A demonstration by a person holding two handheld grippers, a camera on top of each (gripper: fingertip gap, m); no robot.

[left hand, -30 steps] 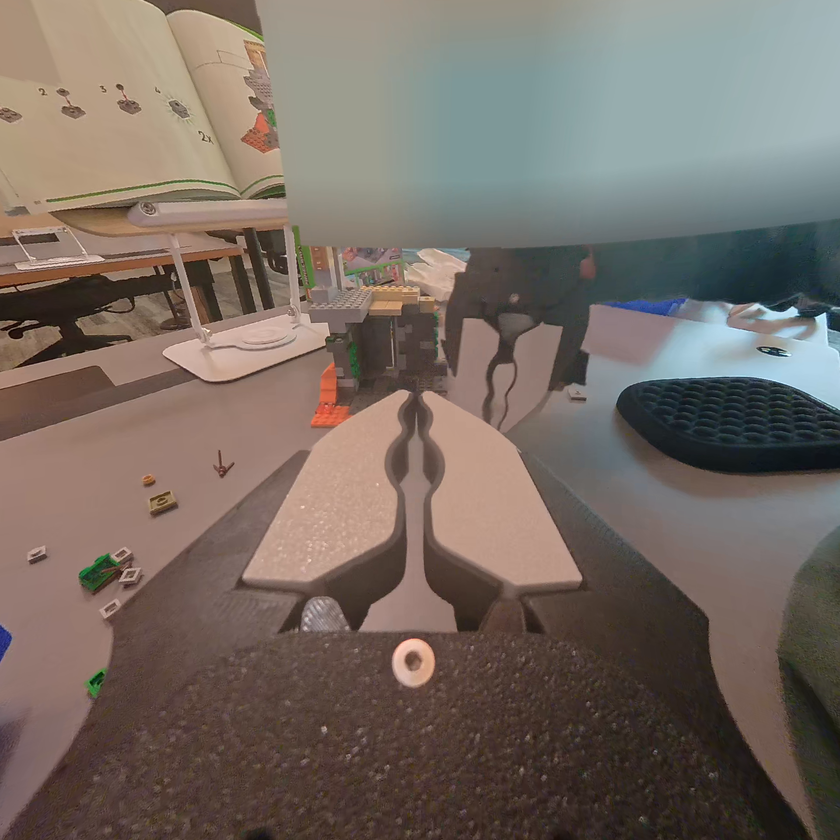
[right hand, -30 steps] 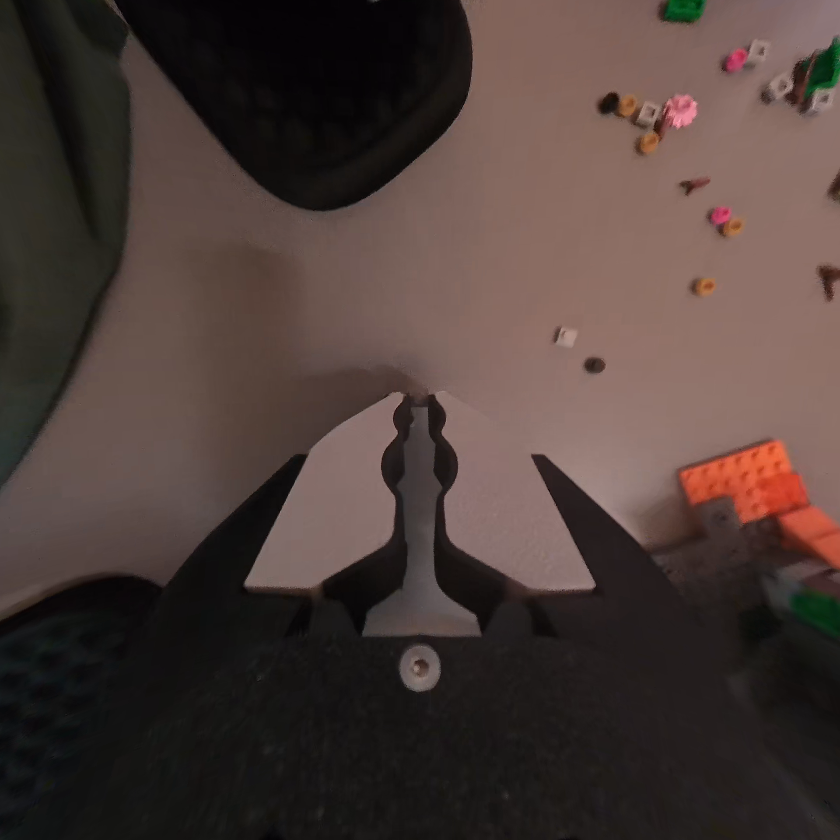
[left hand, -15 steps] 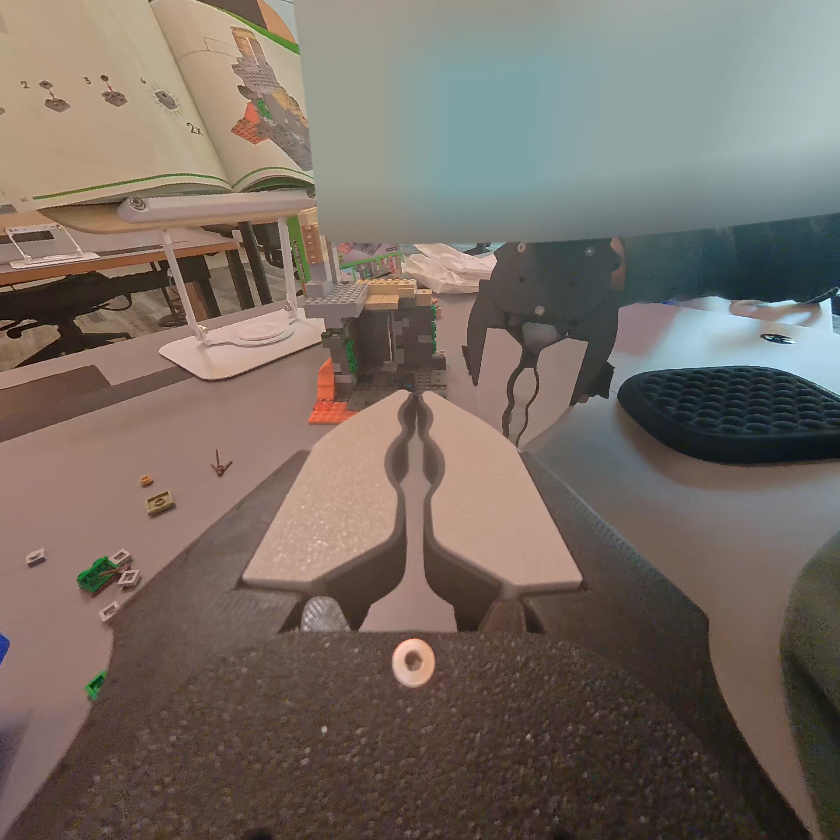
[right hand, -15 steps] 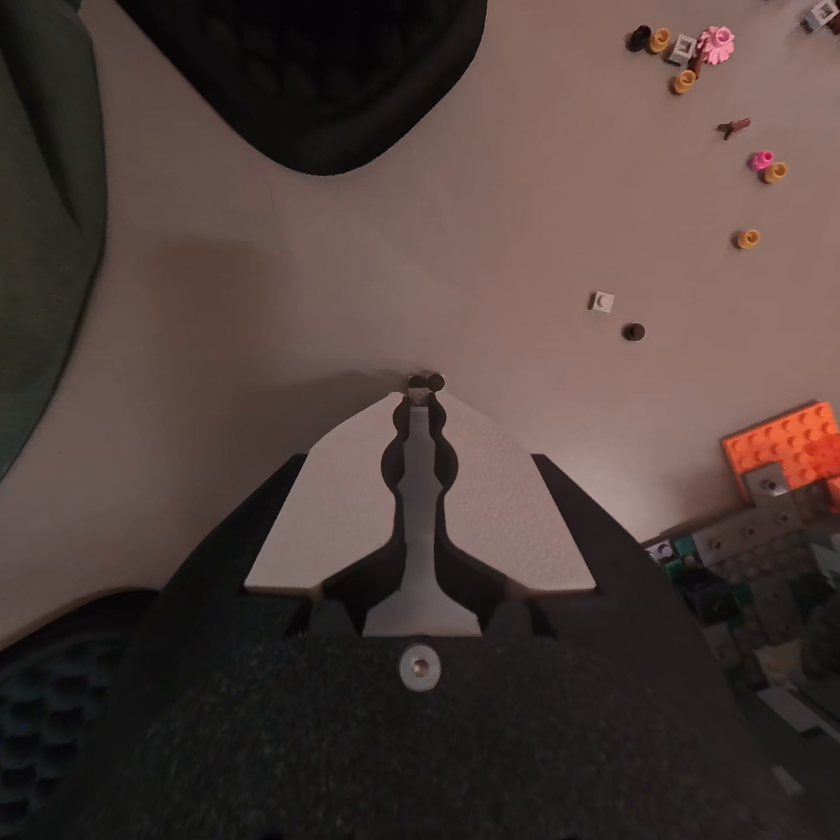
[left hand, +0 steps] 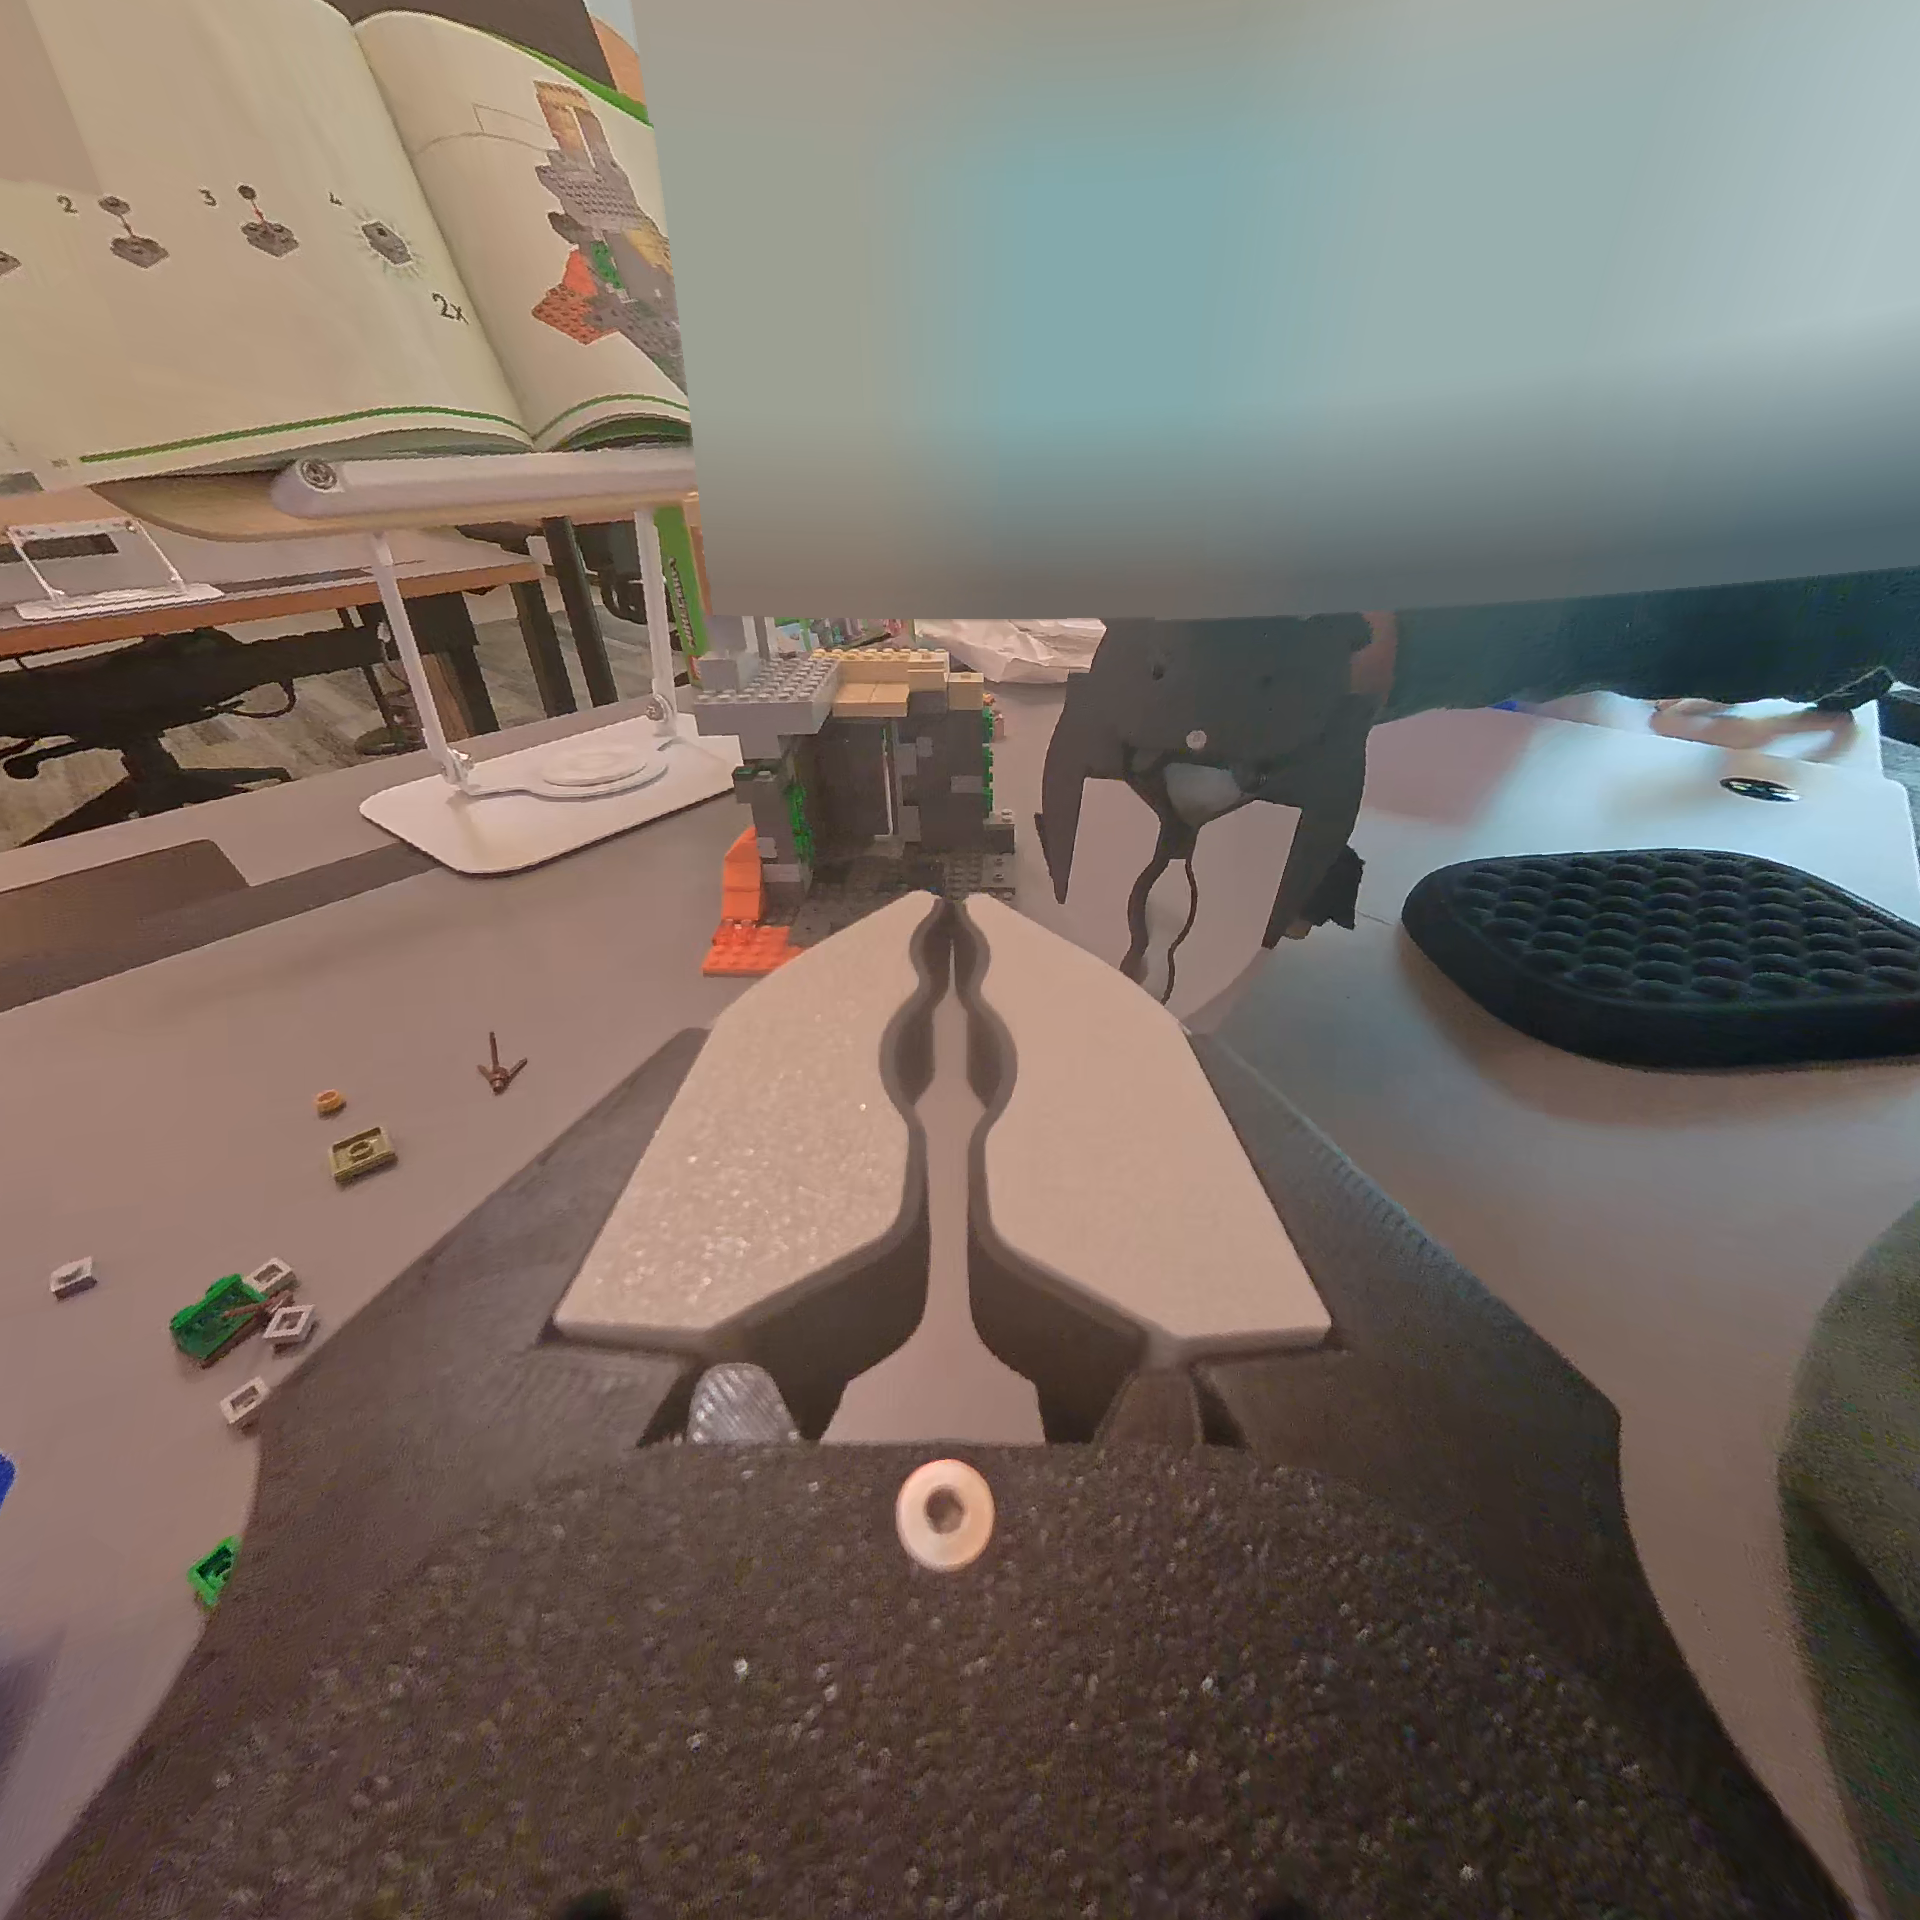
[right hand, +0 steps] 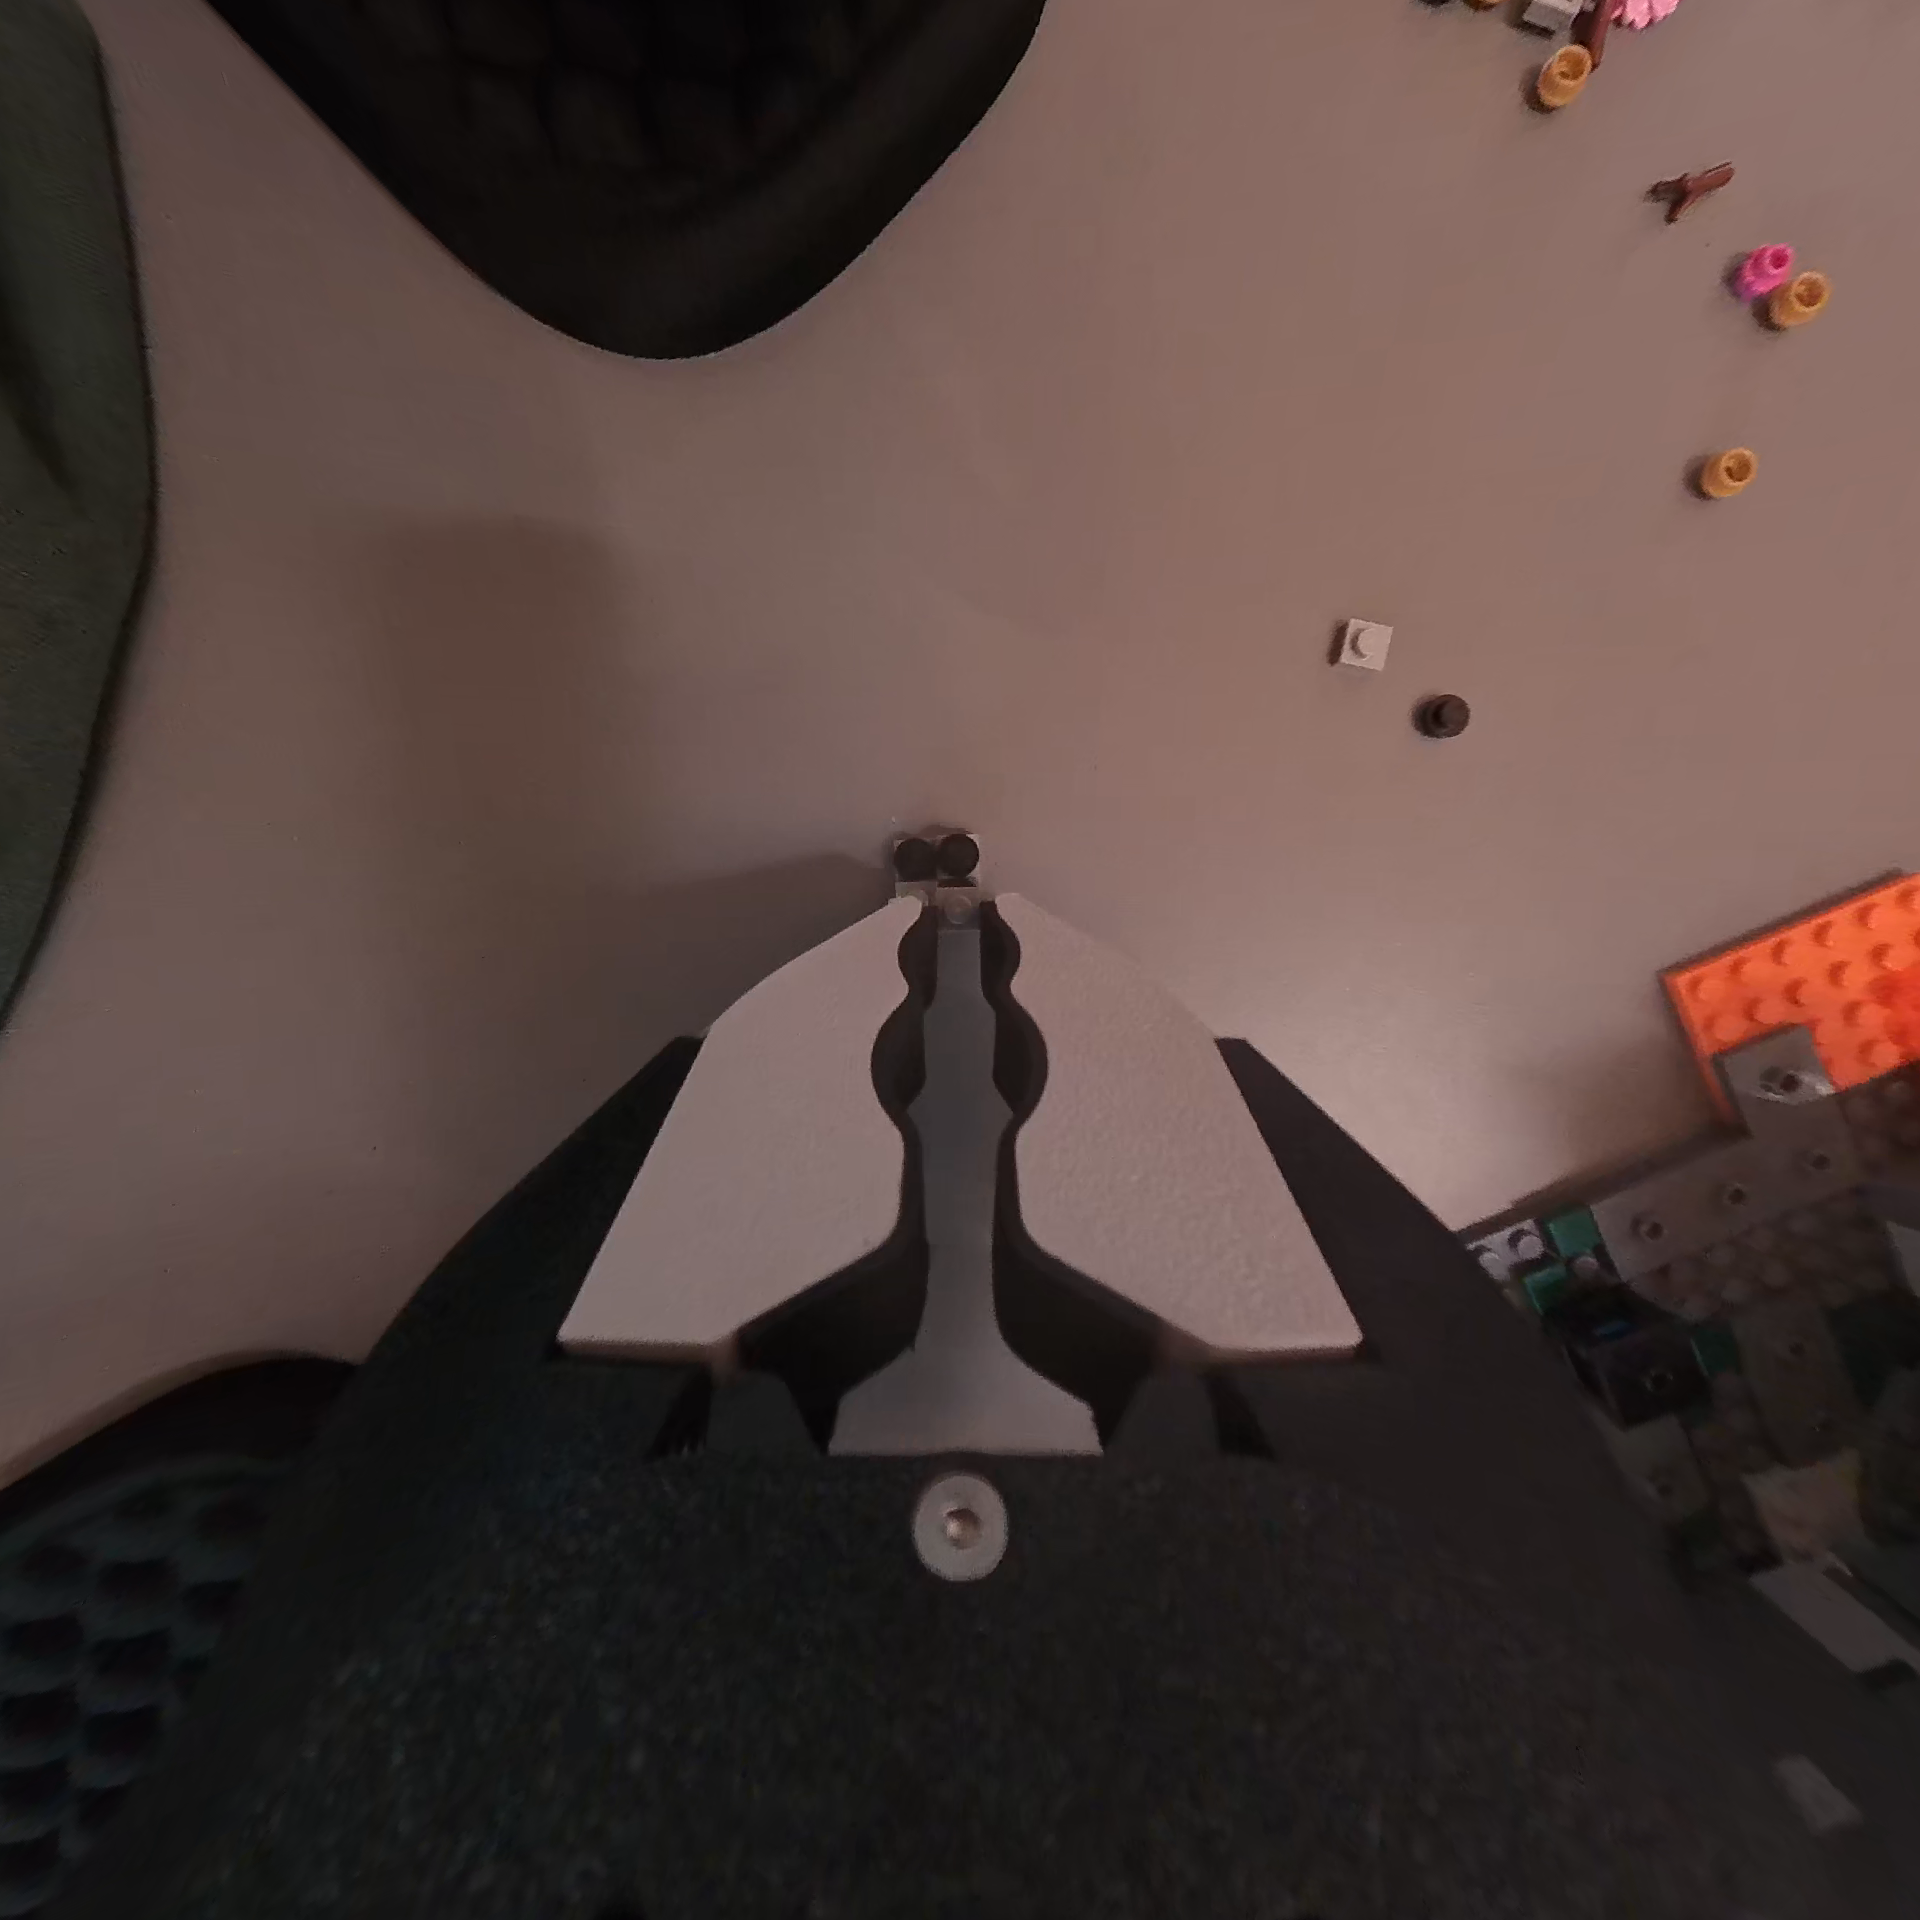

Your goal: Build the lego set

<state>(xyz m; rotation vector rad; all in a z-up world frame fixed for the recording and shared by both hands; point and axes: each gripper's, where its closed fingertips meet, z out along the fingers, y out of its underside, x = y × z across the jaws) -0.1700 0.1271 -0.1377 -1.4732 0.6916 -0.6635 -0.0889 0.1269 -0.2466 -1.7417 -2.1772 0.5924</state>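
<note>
Two grippers: right gripper (right hand: 951, 902) clamps a small grey piece (right hand: 938, 871); carry it level to the model (left hand: 868, 774); left gripper (left hand: 948, 914) closed, empty

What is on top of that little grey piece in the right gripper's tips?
Two dark round studs sit side by side on the small grey plate pinched by the right gripper. The plate's underside is hidden.
</note>
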